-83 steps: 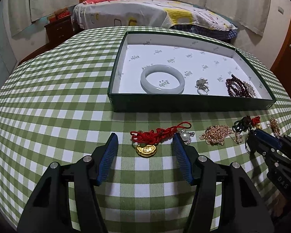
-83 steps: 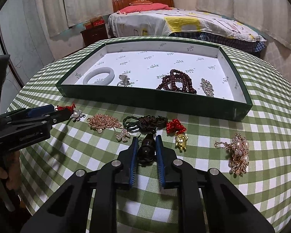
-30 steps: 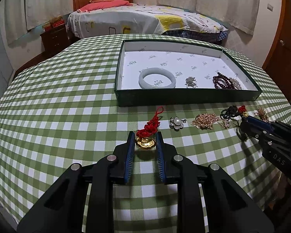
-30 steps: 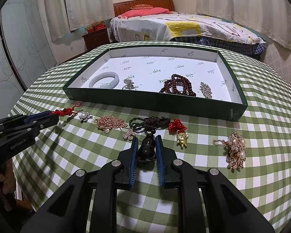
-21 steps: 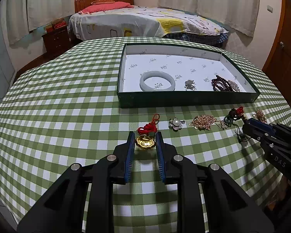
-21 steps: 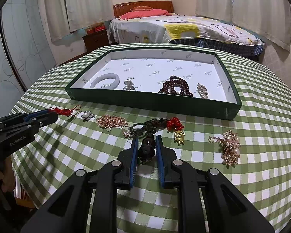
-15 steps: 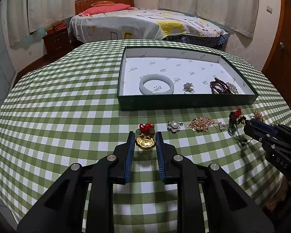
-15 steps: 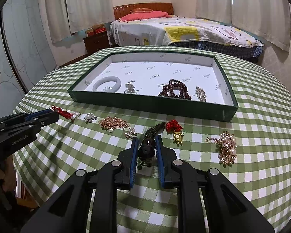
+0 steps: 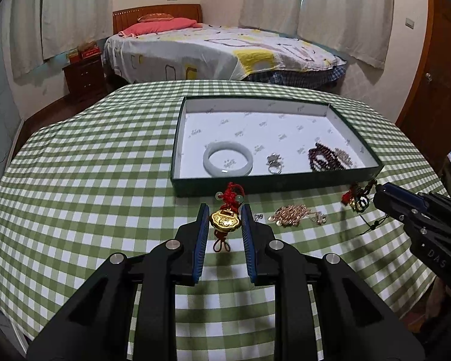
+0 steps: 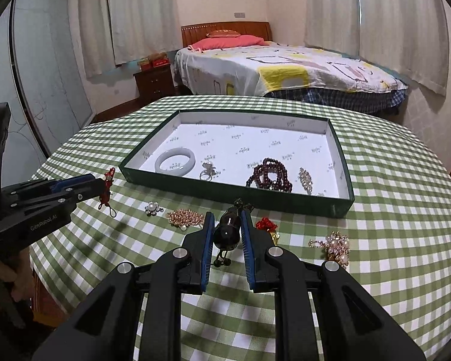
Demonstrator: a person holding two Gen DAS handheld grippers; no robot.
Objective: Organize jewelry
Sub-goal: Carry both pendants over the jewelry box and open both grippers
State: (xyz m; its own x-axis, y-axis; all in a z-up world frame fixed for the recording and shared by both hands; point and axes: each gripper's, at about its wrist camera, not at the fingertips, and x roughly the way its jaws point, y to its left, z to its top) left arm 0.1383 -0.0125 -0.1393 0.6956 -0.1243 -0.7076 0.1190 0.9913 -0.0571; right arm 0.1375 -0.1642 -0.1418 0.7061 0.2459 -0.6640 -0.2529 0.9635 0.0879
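Observation:
My left gripper (image 9: 225,219) is shut on a gold lock pendant (image 9: 225,220) with a red knotted cord, lifted above the checked cloth. My right gripper (image 10: 228,229) is shut on a dark bead pendant (image 10: 227,231) whose black cord hangs below. The green jewelry box (image 9: 285,185) with white lining lies just beyond both; it holds a pale jade bangle (image 9: 228,162), a silver ring (image 9: 274,162), a dark red bead bracelet (image 10: 269,176) and a small brooch (image 10: 305,179). On the cloth lie a pearl brooch (image 10: 153,208), a rose-gold chain (image 10: 185,218), a red-bowed gold charm (image 10: 267,227) and a pearl cluster (image 10: 333,245).
A round table with a green checked cloth (image 9: 84,180) carries everything; its edge curves close on the left and right. Behind stand a bed (image 10: 285,69), a nightstand (image 10: 153,82) and curtained windows. A hand (image 10: 3,273) holds the left gripper's handle.
Both grippers have risen with their pendants, lifting the cords off the cloth. The box and loose pieces now look farther below.

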